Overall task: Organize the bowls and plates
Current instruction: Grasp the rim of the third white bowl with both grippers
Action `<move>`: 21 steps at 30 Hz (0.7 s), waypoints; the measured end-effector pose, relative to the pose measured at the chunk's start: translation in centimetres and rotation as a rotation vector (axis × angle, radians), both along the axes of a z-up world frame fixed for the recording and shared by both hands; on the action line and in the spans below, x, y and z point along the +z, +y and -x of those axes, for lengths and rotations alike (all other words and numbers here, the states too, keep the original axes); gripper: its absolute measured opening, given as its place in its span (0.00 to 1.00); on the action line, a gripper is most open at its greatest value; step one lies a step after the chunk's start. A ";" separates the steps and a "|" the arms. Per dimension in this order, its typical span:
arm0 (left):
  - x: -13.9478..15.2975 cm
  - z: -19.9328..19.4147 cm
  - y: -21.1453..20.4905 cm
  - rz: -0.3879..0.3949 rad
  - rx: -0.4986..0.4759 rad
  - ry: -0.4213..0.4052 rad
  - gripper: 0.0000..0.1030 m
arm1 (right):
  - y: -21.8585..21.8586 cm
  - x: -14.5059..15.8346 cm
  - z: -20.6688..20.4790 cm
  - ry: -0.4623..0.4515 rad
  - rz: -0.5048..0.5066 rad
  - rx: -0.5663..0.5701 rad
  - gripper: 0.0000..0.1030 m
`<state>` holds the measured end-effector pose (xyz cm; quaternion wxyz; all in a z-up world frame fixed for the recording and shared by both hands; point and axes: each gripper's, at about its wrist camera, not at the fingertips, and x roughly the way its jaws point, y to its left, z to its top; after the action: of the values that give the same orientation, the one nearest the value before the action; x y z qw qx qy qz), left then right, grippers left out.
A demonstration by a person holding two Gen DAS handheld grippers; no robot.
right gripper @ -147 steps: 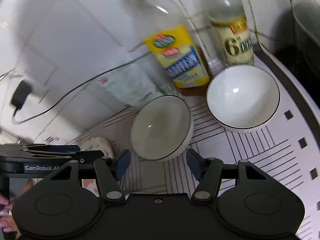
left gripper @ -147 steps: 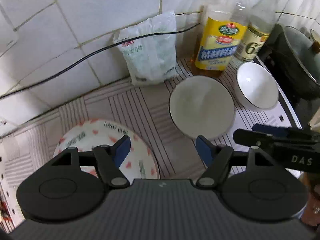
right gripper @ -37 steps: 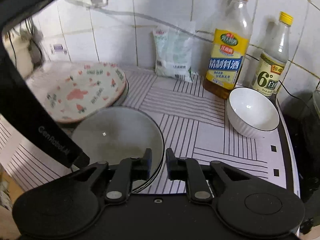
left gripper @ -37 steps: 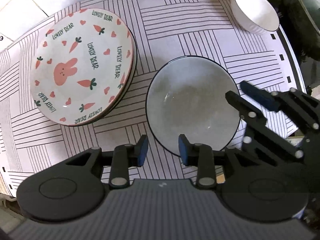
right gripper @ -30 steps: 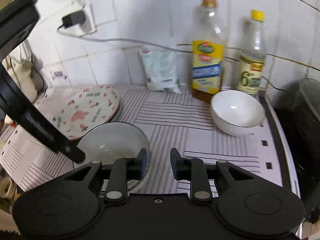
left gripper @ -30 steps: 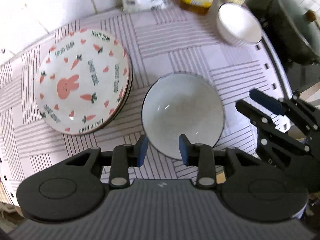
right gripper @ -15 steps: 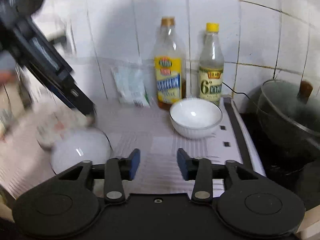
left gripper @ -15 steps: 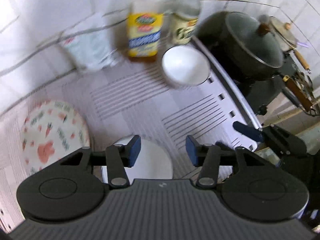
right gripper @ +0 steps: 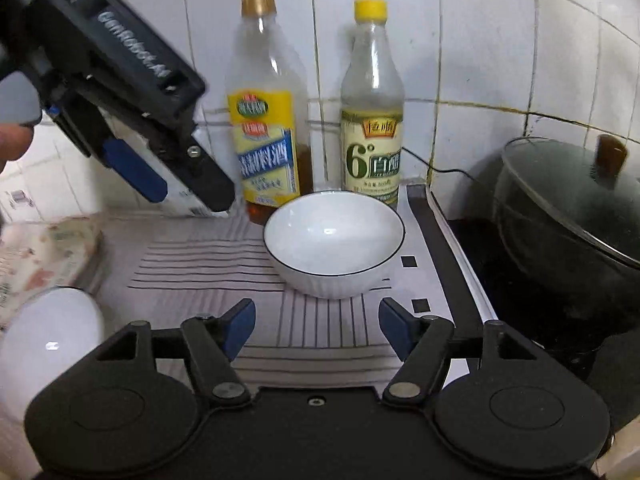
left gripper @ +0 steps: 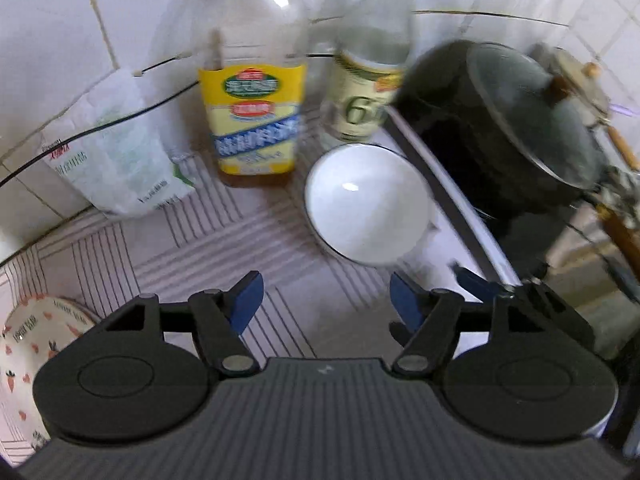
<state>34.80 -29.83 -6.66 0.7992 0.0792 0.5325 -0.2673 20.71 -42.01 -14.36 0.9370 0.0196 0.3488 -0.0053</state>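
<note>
Nearest to us, our right gripper (right gripper: pixel 317 326) hangs above the striped mat (right gripper: pixel 208 264) that covers the desk, its jaws opening with only mat between the blue pads. Our left gripper (left gripper: pixel 326 300) does the same in its own view, jaws opening and nothing between them; from the right wrist view it shows as a black body slanting down over the left part of the desk, a fingertip of the hand (right gripper: pixel 12 142) holding it just visible at the picture's edge.

At the near left corner of the desk sits the larger white bowl (right gripper: pixel 48 340), only partly in view and blurred. Just behind it, along the left edge, lies the carrot-and-rabbit patterned plate (left gripper: pixel 28 340), also cut off by the frame.

Farther in, toward the right edge of the desk, stands the small white bowl (right gripper: pixel 334 242) with a thin dark rim, upright and empty, well apart from the other two dishes and in front of both grippers. A black border strip of the mat runs just to its right.

At the back edge, against the tiled wall, a yellow-labelled bottle (right gripper: pixel 266 120) and a green-labelled bottle (right gripper: pixel 372 112) stand upright just behind the small bowl, and a white packet (left gripper: pixel 116 152) leans on the wall to their left. Beyond the right edge sits a dark lidded pot (right gripper: pixel 568 216).
</note>
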 end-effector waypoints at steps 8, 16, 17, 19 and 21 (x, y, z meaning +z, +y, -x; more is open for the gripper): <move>-4.8 -3.8 -1.5 0.010 -0.002 0.037 0.67 | -0.3 -3.5 -3.8 0.061 0.001 -0.068 0.71; -7.7 -5.4 -4.2 -0.019 -0.034 0.045 0.49 | -0.5 -5.3 -6.6 0.060 -0.005 -0.080 0.78; -8.0 -5.5 -4.4 -0.031 -0.038 0.062 0.33 | -0.4 -5.5 -6.8 0.052 0.001 -0.083 0.81; -8.4 -5.8 -4.6 -0.041 -0.032 0.115 0.23 | -0.3 -5.8 -7.1 0.046 0.012 -0.079 0.83; -8.3 -5.7 -4.6 -0.014 -0.030 0.131 0.16 | -0.1 -6.0 -7.2 0.033 0.025 -0.082 0.84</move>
<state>40.53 -34.48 -14.95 0.7579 0.0751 0.5843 -0.2803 27.92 -42.16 -20.34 0.9303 0.0221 0.3630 -0.0483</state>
